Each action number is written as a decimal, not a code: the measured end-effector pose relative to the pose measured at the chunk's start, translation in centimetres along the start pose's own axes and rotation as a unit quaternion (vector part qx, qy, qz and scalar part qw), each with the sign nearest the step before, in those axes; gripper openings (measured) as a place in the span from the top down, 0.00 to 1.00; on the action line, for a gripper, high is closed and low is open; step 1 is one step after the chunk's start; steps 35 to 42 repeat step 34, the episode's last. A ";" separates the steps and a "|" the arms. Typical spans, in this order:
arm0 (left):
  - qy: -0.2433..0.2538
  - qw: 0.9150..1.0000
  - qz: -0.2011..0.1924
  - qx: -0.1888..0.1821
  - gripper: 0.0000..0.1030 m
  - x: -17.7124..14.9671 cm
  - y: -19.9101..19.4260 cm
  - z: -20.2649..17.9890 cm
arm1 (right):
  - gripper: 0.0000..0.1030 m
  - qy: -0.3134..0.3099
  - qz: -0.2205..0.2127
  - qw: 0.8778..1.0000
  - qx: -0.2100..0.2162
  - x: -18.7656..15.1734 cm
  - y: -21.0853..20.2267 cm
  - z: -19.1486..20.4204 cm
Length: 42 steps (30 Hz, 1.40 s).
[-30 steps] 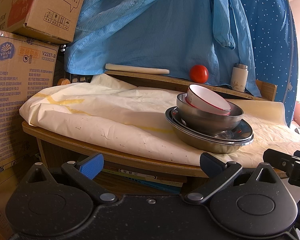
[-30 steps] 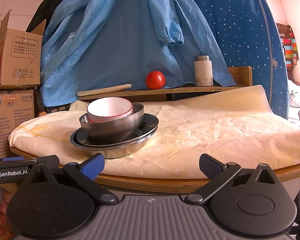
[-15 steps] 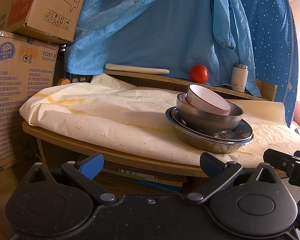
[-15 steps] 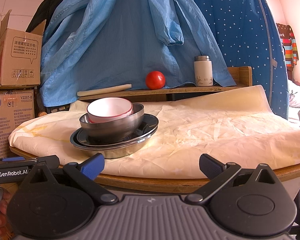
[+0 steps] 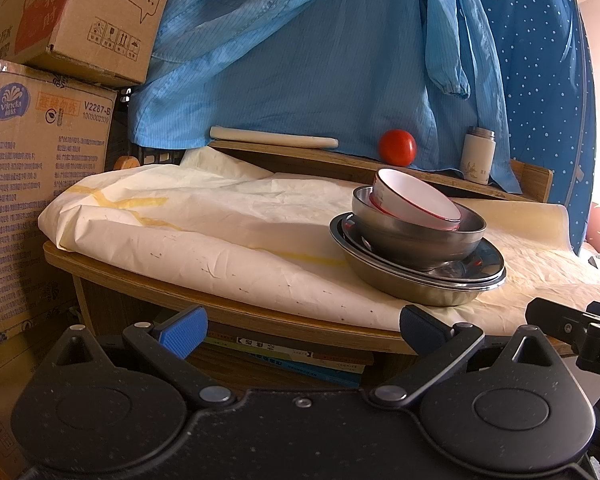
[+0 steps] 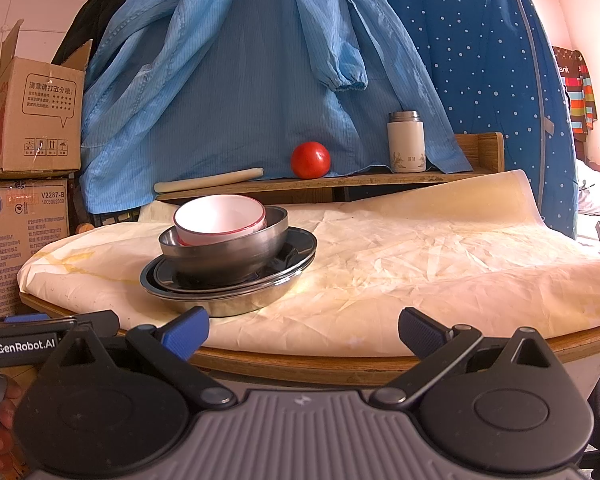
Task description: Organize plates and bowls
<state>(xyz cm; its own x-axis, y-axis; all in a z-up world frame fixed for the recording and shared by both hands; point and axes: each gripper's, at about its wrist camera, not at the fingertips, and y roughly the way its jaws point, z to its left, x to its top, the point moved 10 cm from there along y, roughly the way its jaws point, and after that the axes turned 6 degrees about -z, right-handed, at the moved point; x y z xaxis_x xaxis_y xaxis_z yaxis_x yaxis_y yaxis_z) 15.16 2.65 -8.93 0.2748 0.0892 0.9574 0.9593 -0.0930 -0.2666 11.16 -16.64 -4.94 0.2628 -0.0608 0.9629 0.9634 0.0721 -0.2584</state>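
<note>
Dishes sit in one nested stack on the tabletop (image 6: 440, 280): white bowl (image 6: 220, 220) tilted inside steel bowl (image 6: 228, 254), on plates (image 6: 228, 284). I hold left claw (image 5: 300, 326) and right claw (image 6: 302, 328) spread wide, gripping nothing, short of the edge. This fits either a finished stack or one awaiting sorting. Only the left view shows books (image 5: 300, 356) under the tabletop.

Lower carton (image 5: 40, 184): "Vinda", "V2287-B". Left hand-held gripper (image 6: 28, 346): "GenRobot.AI".
</note>
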 end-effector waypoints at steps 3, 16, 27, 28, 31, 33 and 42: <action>-0.001 1.000 -0.003 -0.002 0.01 0.0 -0.1 -0.1 | 0.00 0.000 0.000 1.000 0.000 0.0 0.0 0.0; -0.003 1.000 -0.007 0.011 0.01 0.2 -0.3 0.1 | 0.00 0.000 0.000 1.000 0.000 -0.1 -0.1 0.0; -0.005 1.000 -0.007 0.012 0.01 0.2 -0.3 0.2 | 0.00 0.001 0.001 1.000 0.000 -0.1 -0.1 0.0; -0.005 1.000 -0.008 0.011 0.01 0.3 -0.3 0.2 | 0.00 0.001 0.001 1.000 0.000 -0.1 -0.1 0.0; -0.005 1.000 -0.009 0.010 0.01 0.3 -0.4 0.1 | 0.00 0.001 0.001 1.000 0.000 -0.1 -0.1 0.0; -0.005 1.000 -0.010 0.009 0.01 0.3 -0.4 0.1 | 0.00 0.001 0.001 1.000 0.000 -0.1 -0.1 0.0; -0.004 1.000 -0.010 0.009 0.01 0.3 -0.4 0.1 | 0.00 0.001 0.001 1.000 0.000 -0.1 -0.1 0.0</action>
